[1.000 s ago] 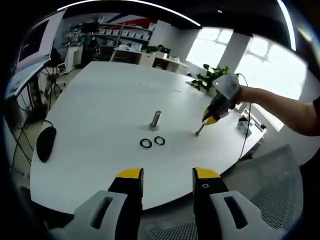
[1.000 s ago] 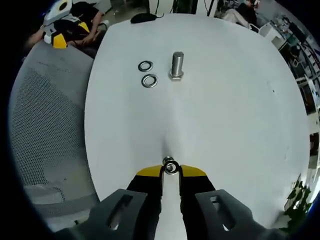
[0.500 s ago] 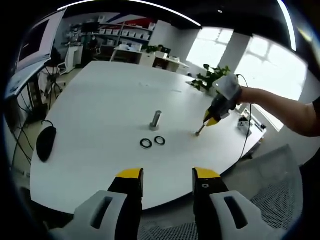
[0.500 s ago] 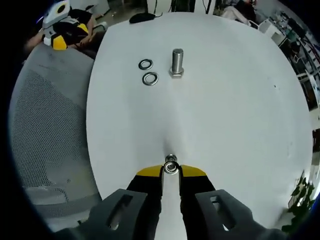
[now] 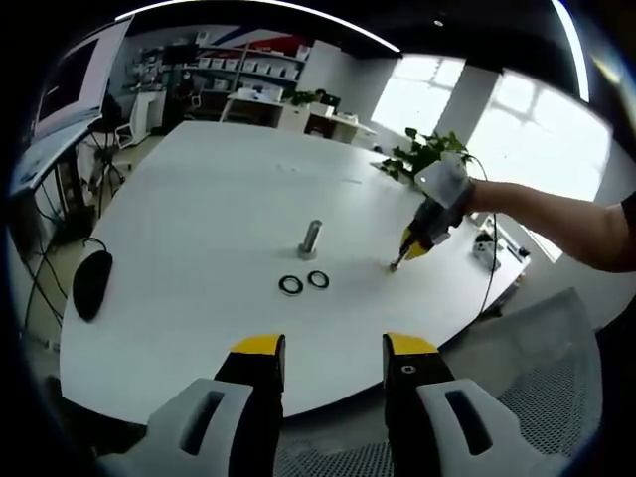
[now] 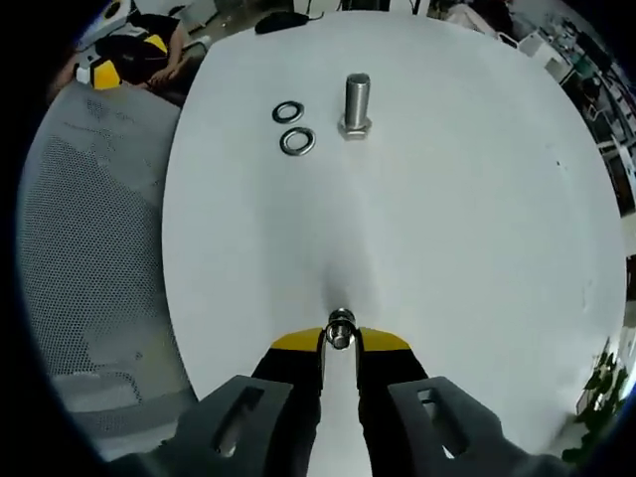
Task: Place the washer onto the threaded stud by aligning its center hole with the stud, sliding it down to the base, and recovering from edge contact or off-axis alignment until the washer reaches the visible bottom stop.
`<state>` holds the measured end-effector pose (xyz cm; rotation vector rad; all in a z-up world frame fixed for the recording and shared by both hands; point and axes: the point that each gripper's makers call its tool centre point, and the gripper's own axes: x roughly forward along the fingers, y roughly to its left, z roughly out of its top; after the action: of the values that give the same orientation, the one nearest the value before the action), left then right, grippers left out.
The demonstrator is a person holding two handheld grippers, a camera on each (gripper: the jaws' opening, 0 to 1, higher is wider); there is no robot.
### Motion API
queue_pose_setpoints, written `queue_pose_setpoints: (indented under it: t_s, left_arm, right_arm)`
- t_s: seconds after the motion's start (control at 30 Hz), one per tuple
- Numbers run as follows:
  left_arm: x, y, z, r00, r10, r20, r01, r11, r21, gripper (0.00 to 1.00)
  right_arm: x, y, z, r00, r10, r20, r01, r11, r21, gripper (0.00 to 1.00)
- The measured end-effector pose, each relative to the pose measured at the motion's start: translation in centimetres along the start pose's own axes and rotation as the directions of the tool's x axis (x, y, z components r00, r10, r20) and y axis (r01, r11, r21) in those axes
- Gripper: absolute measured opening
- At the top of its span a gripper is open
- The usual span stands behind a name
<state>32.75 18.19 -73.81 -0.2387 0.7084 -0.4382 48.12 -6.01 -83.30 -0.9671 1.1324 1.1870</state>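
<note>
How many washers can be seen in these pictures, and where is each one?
3. Two washers lie flat on the white table, side by side beside the upright stud. A third washer is pinched in the right claw.

Our left gripper has two black jaws capped in yellow, set in pale grey housings with slotted openings. Our right gripper is built alike, its grey body boxy; a dark sleeve edge shows by it.

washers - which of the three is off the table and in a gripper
The washer pinched between the right gripper tips. The two loose washers lie flat on the table beside the stud.
</note>
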Motion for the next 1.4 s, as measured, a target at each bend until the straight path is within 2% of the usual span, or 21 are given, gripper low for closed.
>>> queue_pose_setpoints:
  t_s: [0.27,0.43,0.67,0.77,0.83,0.9,1.07,1.17,1.27,1.37,1.4]
  left_arm:
    - [0.0,0.0,0.0,1.0,0.001,0.0,-0.001,1.0,0.0,0.37]
    - [0.0,0.0,0.0,1.0,0.001,0.0,-0.001,1.0,0.0,0.37]
    - [0.0,0.1,0.0,1.0,0.002,0.0,-0.002,1.0,0.001,0.37]
    - [0.0,0.1,0.0,1.0,0.003,0.002,-0.003,1.0,0.001,0.37]
    - [0.0,0.1,0.0,1.0,0.002,0.002,-0.002,1.0,0.0,0.37]
    - [0.0,0.1,0.0,1.0,0.002,0.002,-0.002,1.0,0.002,0.37]
    - [0.0,0.0,0.0,1.0,0.001,0.001,-0.001,1.0,0.006,0.37]
    - [0.0,0.0,0.0,1.0,0.001,0.002,-0.001,1.0,0.005,0.37]
    - [0.0,-0.1,-0.1,1.0,0.0,0.0,0.0,1.0,0.006,0.37]
    - [0.0,-0.2,-0.1,1.0,-0.001,0.001,0.001,1.0,0.006,0.37]
    - [0.0,-0.2,-0.1,1.0,-0.001,0.001,0.001,1.0,0.006,0.37]
  right_arm:
    - [1.4,0.2,-0.5,1.0,0.019,-0.007,-0.019,0.999,0.032,0.13]
    - [2.0,0.4,-0.8,1.0,0.017,-0.019,-0.017,1.0,0.025,0.13]
    - [2.1,0.2,-0.8,1.0,0.005,-0.023,-0.005,1.0,0.016,0.14]
    - [2.1,0.4,-0.8,0.999,0.021,-0.027,-0.021,1.0,0.015,0.14]
    - [1.9,-0.2,-0.8,1.0,-0.006,-0.011,0.007,0.999,0.041,0.17]
    - [1.4,-0.7,-0.6,0.999,-0.038,0.006,0.038,0.999,0.024,0.25]
    - [-0.7,-1.1,0.0,0.99,-0.093,0.103,0.083,0.992,0.095,0.26]
    - [-2.5,-1.5,0.3,0.974,-0.148,0.17,0.12,0.979,0.165,0.27]
    - [-4.5,-1.5,0.6,0.947,-0.189,0.259,0.128,0.963,0.236,0.28]
    - [-7.4,-0.9,1.3,0.887,-0.244,0.391,0.119,0.94,0.318,0.28]
    - [-8.1,-0.7,1.2,0.876,-0.252,0.412,0.107,0.933,0.343,0.28]
